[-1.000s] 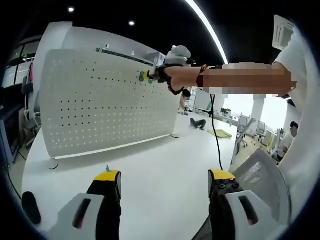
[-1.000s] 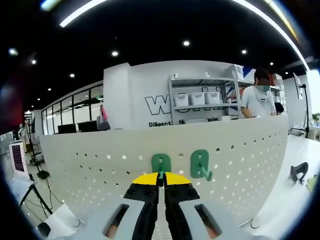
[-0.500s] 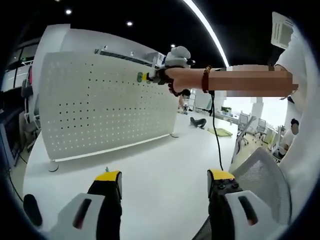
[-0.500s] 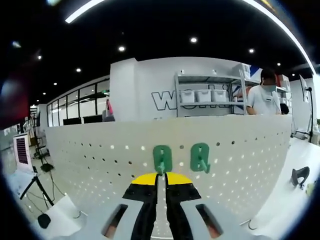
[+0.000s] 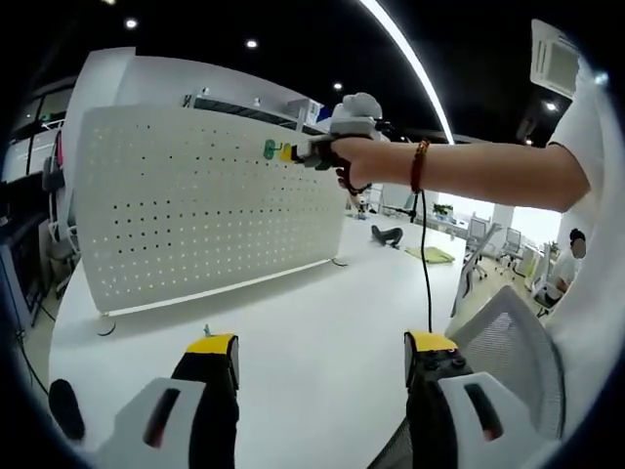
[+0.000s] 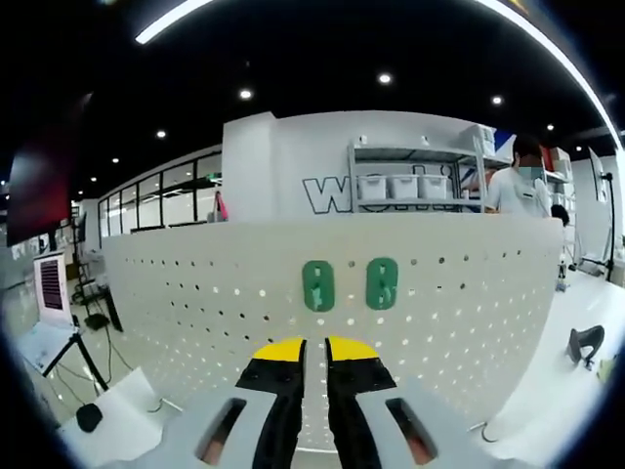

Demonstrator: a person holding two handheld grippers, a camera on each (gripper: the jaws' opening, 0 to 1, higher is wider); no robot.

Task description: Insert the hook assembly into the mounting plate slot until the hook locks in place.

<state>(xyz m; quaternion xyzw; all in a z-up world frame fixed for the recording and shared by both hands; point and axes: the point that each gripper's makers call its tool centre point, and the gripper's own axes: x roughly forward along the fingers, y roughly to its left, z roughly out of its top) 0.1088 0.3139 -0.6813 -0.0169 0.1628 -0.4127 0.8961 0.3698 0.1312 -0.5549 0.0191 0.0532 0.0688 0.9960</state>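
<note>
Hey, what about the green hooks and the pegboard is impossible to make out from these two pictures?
- Right gripper view: whether the two green hooks are locked into the pegboard; their backs are hidden by their own bodies.
- Left gripper view: the hooks are too small to read.
- Right gripper view: the pegboard's foot is hidden behind the right claw.

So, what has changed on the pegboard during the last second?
The right tongs let go of the left green hook and drew back; their jaws now stand slightly apart, below it. That hook now sits on the pegboard beside the right green hook. The left tongs stayed open over the white table.
</note>
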